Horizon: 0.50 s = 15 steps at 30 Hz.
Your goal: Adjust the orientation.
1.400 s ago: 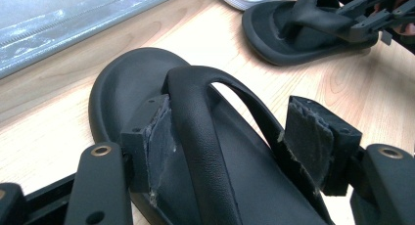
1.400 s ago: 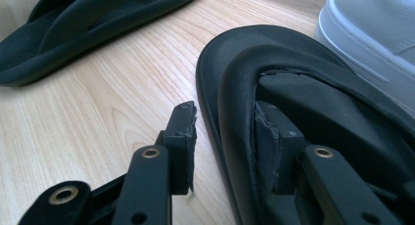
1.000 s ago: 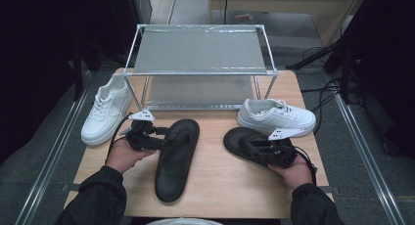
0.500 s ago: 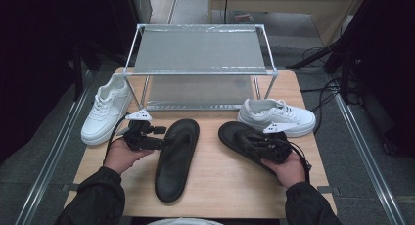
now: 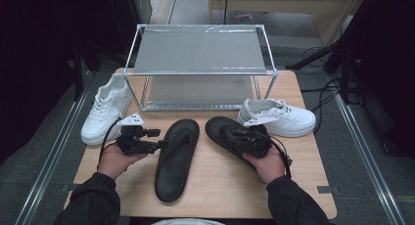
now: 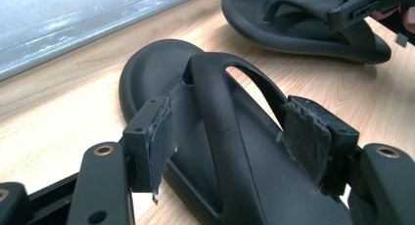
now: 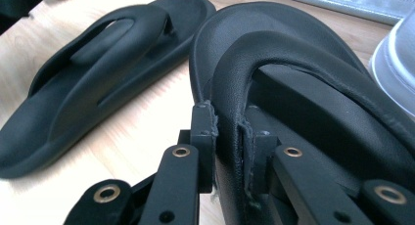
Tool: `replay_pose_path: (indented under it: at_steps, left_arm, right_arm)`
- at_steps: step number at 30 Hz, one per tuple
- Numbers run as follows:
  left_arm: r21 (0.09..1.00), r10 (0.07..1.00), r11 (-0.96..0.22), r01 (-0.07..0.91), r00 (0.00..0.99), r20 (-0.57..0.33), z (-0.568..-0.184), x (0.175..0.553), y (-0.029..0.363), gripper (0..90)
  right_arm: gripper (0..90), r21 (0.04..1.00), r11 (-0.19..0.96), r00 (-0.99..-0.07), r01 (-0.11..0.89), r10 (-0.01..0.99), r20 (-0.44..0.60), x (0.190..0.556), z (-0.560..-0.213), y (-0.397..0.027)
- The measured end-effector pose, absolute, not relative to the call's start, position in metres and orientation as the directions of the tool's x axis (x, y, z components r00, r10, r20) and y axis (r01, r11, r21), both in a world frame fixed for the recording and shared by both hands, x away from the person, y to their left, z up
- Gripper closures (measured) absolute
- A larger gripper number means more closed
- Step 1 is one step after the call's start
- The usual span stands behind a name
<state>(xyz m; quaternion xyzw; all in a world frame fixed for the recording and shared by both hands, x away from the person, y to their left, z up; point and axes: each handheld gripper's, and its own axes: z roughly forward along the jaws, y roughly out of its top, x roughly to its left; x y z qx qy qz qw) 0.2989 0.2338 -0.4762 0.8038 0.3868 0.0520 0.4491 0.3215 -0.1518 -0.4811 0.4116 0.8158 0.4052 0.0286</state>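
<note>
From above, my right gripper has carried the right sandal leftward since a moment ago, closer to the left sandal lying mid-table, while my left gripper waits at that sandal's edge. Along the left gripper, the jaws stand wide astride the left sandal's strap without pressing it. Along the right gripper, narrow jaws pinch the right sandal's strap, so the pair looks nearly matched up

Two black flip-flops lie sole-down on the bench. The left flip-flop lies lengthwise, toe toward the rack. The right flip-flop lies angled, toe pointing left, near the other's toe.
</note>
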Motion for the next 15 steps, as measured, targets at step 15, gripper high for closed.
replay_pose_path:
  at_steps: [15]
  left_arm:
    - [0.754,0.691,-0.286,0.591,0.673,-0.264,-0.479,0.287,0.244,35.7]
  right_arm:
    - [79.9,0.626,0.357,-0.618,0.693,0.741,0.263,0.332,-0.497,-0.120]
